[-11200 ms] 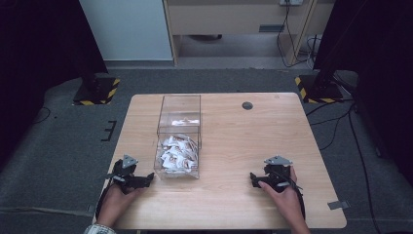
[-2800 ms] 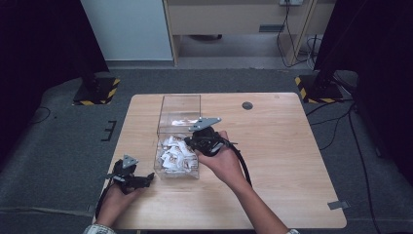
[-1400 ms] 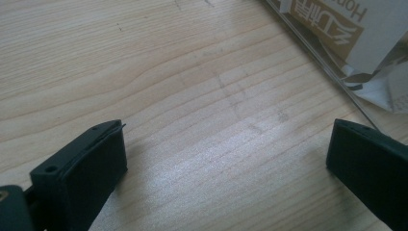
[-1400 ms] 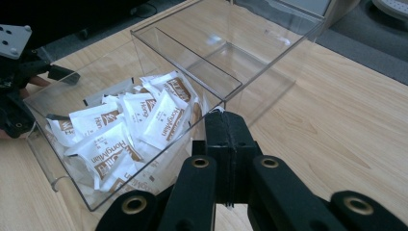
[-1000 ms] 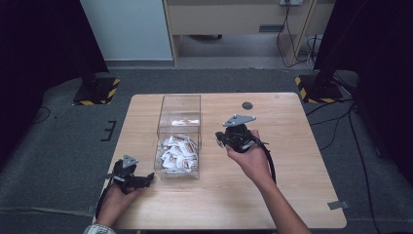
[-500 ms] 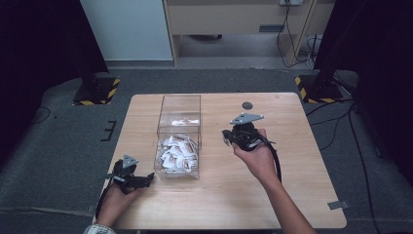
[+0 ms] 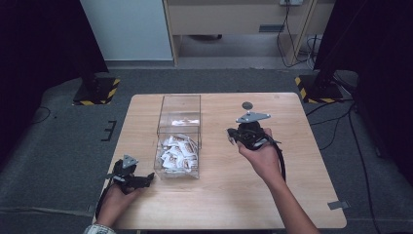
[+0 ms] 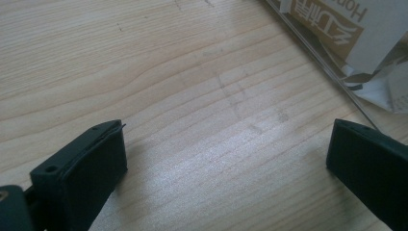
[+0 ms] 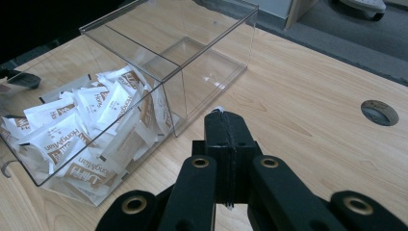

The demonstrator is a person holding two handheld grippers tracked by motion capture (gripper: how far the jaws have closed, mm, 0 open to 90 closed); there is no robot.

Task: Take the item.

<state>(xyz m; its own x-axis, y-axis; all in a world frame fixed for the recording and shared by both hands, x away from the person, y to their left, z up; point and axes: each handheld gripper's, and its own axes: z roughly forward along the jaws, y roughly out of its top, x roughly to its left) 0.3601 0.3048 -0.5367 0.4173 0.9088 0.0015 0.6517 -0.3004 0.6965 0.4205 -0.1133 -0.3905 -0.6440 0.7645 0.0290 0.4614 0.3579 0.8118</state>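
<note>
A person's right gripper [image 7: 234,138] is held above the wooden table [image 7: 292,161], its jaws pressed together on a thin white sachet edge [image 9: 219,109] that peeks out at their tips. Off to that gripper's left stands a clear two-compartment box [image 7: 179,136], its nearer compartment heaped with white-and-brown sachets [image 9: 82,132] and its farther one nearly bare. The left gripper [image 7: 146,179] rests on the table near the box's front corner, jaws spread wide with bare wood between them.

A clear box [image 7: 179,127] of white sachets [image 7: 177,153] stands left of centre on the wooden table [image 7: 292,195], with a round grommet [image 7: 247,105] behind and right of the box.
</note>
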